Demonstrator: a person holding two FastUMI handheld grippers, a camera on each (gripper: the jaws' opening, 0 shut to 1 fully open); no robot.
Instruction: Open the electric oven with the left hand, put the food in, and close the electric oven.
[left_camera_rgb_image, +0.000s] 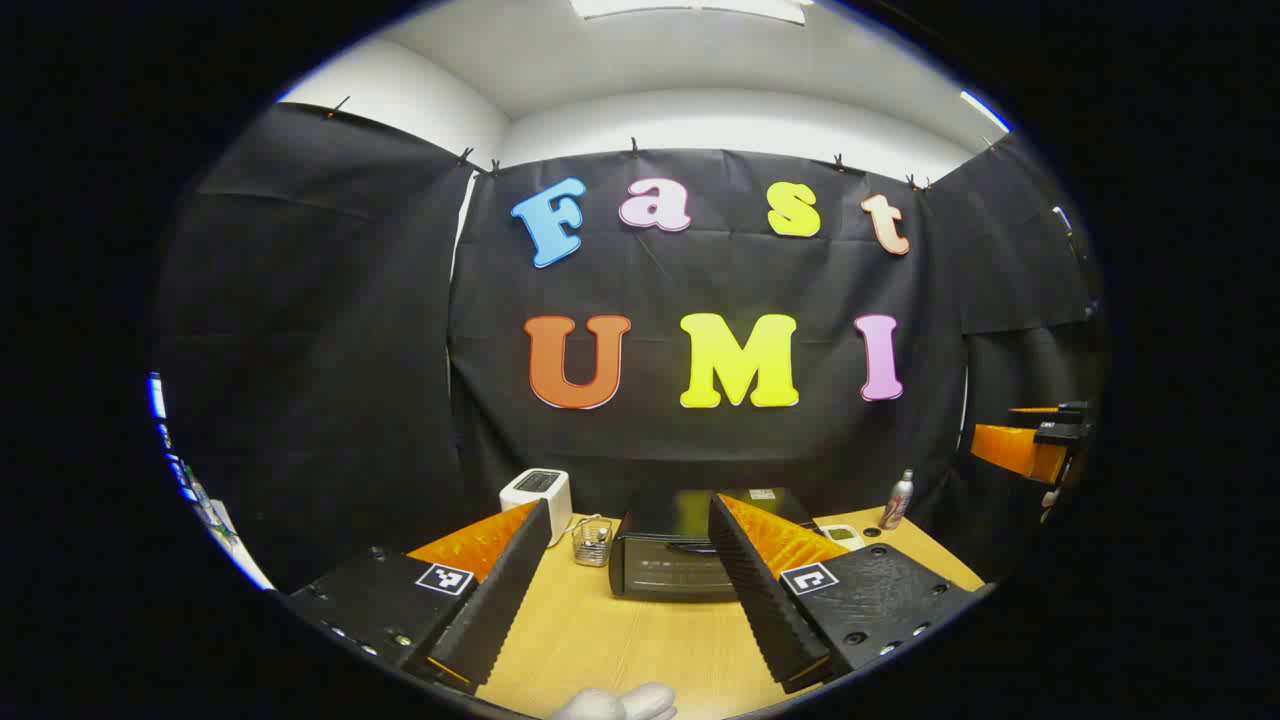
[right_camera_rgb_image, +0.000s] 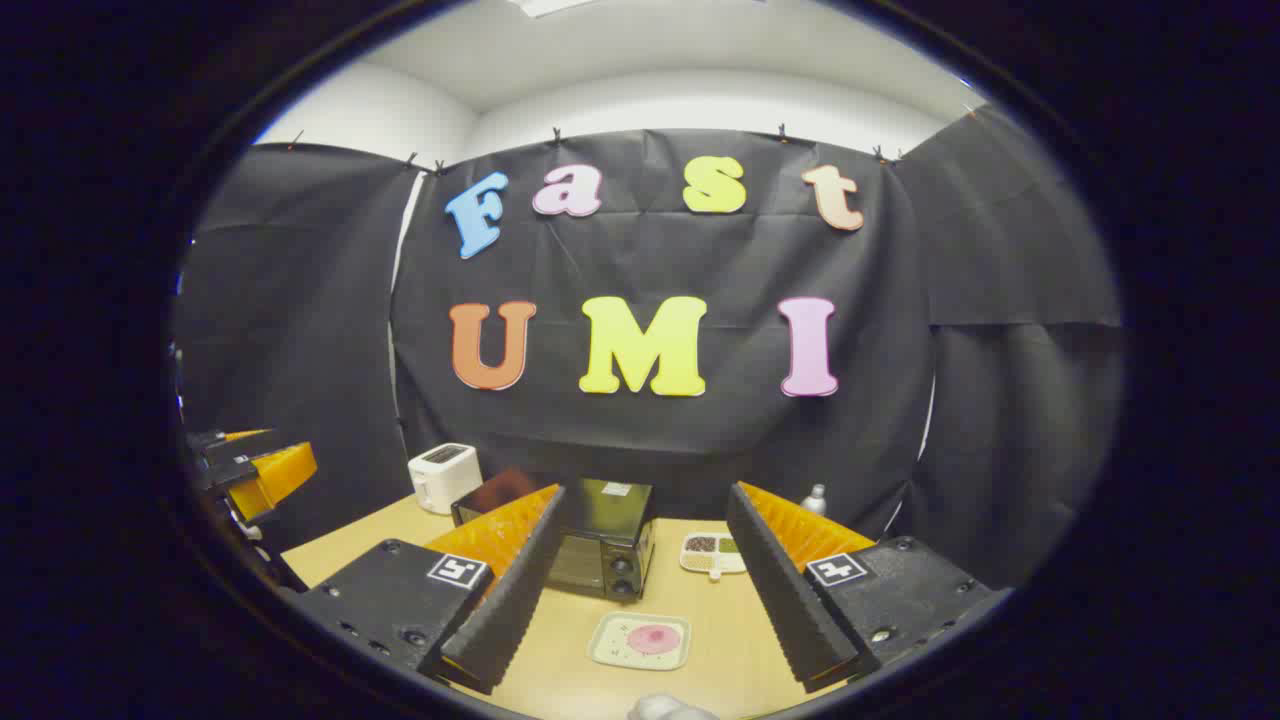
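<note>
The left gripper (left_camera_rgb_image: 630, 570) has its fingers spread wide and holds nothing. The right gripper (right_camera_rgb_image: 645, 590) is just as wide open and holds nothing too. Both hang in the air above the near edge of the counter (left_camera_rgb_image: 600, 640).

Past the left fingers, the oven (left_camera_rgb_image: 665, 560) sits near the back edge of the counter with its door shut. The food (right_camera_rgb_image: 655, 638), pink and round, lies on a little tray (right_camera_rgb_image: 610, 650) in front of the oven, toward the near edge.

The wire basket (left_camera_rgb_image: 593, 543) stands just beside the oven and could get bumped. I think the door could slip if the fingers grab only a bit of the handle. The food could slide off if the tray tips.
</note>
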